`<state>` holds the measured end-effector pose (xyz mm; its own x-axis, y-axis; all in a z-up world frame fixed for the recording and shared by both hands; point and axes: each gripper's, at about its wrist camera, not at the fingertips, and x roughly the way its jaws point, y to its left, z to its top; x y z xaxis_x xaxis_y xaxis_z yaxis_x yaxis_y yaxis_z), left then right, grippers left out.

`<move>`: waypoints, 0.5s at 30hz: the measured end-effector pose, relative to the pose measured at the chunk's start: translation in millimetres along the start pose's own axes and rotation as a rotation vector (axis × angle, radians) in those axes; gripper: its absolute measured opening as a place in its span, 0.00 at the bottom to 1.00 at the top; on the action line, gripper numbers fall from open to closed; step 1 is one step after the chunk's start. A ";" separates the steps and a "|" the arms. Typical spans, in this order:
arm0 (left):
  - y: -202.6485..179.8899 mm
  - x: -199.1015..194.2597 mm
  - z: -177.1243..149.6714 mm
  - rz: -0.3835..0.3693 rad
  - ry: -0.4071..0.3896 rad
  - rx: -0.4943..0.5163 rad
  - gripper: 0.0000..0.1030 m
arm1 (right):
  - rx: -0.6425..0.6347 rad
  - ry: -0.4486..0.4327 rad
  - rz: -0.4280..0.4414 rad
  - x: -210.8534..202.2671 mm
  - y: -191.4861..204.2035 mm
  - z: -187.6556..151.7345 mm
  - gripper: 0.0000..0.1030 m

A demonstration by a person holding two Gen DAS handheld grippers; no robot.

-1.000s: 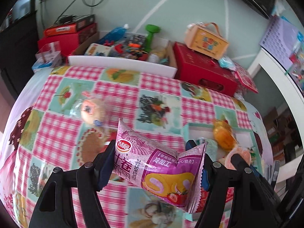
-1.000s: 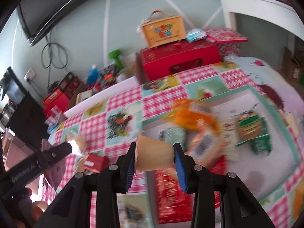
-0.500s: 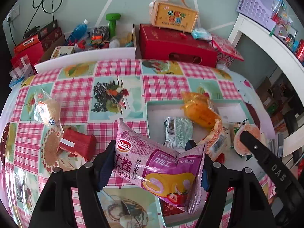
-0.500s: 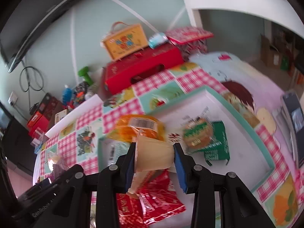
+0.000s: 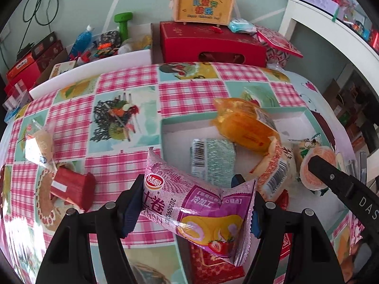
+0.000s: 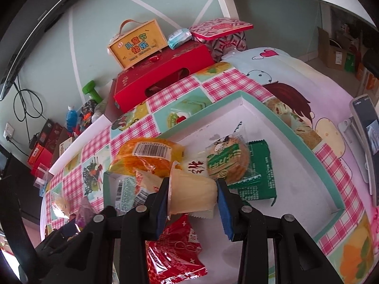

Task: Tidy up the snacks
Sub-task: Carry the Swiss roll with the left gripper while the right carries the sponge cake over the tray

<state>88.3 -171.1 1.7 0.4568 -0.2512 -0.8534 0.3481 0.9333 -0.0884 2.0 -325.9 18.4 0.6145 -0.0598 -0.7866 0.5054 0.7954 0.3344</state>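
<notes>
My left gripper (image 5: 193, 203) is shut on a purple cake-roll packet (image 5: 196, 207) and holds it above the near left edge of the white tray with a teal rim (image 5: 182, 124). My right gripper (image 6: 193, 197) is shut on a pale yellow jelly cup (image 6: 191, 195) over the tray (image 6: 291, 127). In the tray lie an orange bun packet (image 6: 145, 156), a round cake in green wrap (image 6: 227, 163), a green packet (image 6: 260, 175), a grey-green packet (image 5: 213, 161) and a red packet (image 6: 175, 253).
On the checked tablecloth left of the tray lie a clear-wrapped bun (image 5: 40, 145) and a small red box (image 5: 71, 188). A red gift box (image 5: 210, 45) with a yellow case (image 5: 205, 7) stands at the back. A phone (image 6: 366, 142) lies right of the tray.
Both grippers have moved to the right and nearer the tray, each still holding its snack. The right gripper's jelly cup now hangs lower over the packets in the tray.
</notes>
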 end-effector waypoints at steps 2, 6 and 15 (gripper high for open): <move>-8.0 1.8 -1.0 -0.008 0.004 0.018 0.71 | 0.005 0.005 -0.004 1.3 -2.9 0.7 0.39; -21.4 5.3 -3.1 -0.023 0.011 0.050 0.71 | 0.015 0.013 -0.011 2.8 -8.5 2.9 0.39; -37.3 17.4 -7.3 -0.109 0.054 0.061 0.71 | 0.036 0.021 -0.018 3.6 -18.0 5.2 0.39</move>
<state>77.3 -208.4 -13.6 0.3695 -0.3347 -0.8668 0.4435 0.8833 -0.1520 -1.7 -343.5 12.2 0.5927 -0.0610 -0.8031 0.5377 0.7723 0.3381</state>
